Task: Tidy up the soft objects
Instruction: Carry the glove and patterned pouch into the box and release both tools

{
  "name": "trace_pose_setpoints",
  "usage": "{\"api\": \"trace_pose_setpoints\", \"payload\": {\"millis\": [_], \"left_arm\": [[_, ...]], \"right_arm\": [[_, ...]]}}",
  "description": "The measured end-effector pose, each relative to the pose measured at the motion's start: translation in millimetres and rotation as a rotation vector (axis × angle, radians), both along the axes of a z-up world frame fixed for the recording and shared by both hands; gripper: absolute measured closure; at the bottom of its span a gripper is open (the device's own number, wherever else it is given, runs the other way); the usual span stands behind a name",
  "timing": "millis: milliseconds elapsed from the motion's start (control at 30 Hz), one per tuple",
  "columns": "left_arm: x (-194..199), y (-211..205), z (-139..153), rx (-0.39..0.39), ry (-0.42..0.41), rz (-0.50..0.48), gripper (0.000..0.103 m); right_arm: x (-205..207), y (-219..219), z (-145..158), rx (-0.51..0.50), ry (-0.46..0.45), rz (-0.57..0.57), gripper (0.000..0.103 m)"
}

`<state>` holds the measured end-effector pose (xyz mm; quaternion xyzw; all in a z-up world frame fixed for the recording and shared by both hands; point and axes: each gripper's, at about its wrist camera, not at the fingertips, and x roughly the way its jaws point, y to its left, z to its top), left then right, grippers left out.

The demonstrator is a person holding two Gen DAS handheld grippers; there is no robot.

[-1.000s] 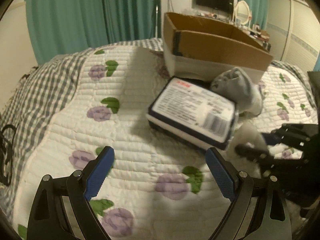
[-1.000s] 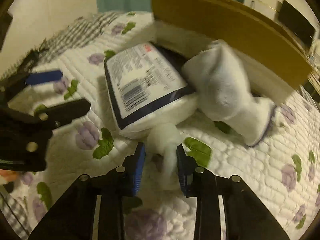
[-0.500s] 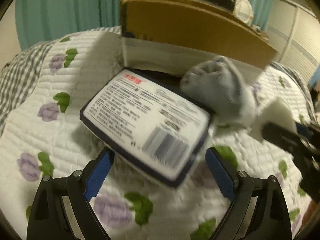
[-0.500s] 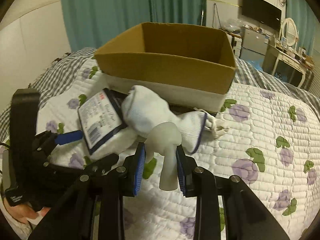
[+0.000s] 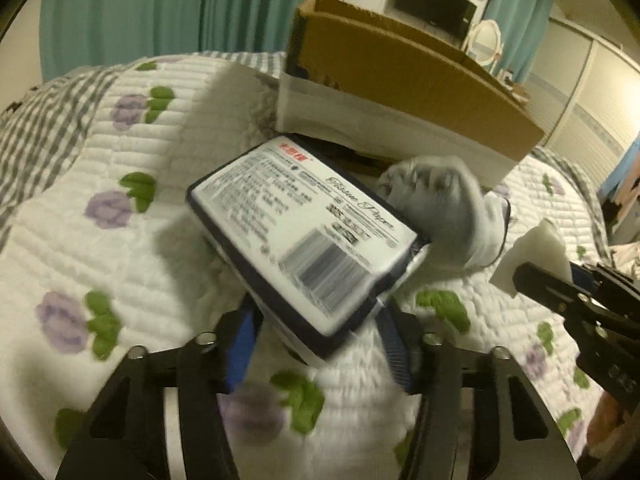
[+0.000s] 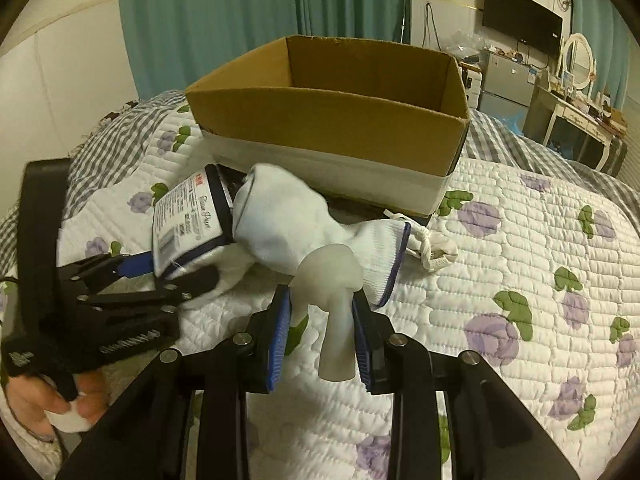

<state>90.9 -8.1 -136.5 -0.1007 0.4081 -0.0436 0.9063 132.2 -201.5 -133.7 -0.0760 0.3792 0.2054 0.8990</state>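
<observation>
A navy-and-white tissue pack (image 5: 304,236) lies on the quilt in front of the cardboard box (image 5: 404,92). My left gripper (image 5: 316,336) has closed on the pack's near end. The pack also shows in the right wrist view (image 6: 188,220), with the left gripper (image 6: 160,276) at it. A white sock (image 6: 296,224) lies against the pack and the box (image 6: 332,120). My right gripper (image 6: 322,316) is shut on a soft white mushroom-shaped piece (image 6: 334,292) and holds it above the quilt. The piece shows at the right edge of the left wrist view (image 5: 536,260).
A flowered white quilt (image 6: 520,264) covers the bed, with a grey checked cover (image 6: 116,132) at the far left. A small knotted white cloth (image 6: 434,250) lies right of the sock. Teal curtains, a television and a dresser stand behind the bed.
My left gripper moved forward and its jaws closed from wide open onto the tissue pack's near end. My right gripper lifted and drew back with the white piece still held.
</observation>
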Motion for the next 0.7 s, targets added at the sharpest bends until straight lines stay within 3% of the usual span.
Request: {"api": "trace_pose_setpoints", "payload": {"millis": [267, 700], "left_arm": [[-39.6, 29.4, 40.7, 0.013, -0.062, -0.015, 0.059], [-40.2, -5.6, 132.7, 0.113, -0.264, -0.097, 0.07]], "right_arm": [[-24.2, 8.7, 31.4, -0.003, -0.057, 0.012, 0.074], [-46.9, 28.3, 120.6, -0.027, -0.22, 0.047, 0.074]]}}
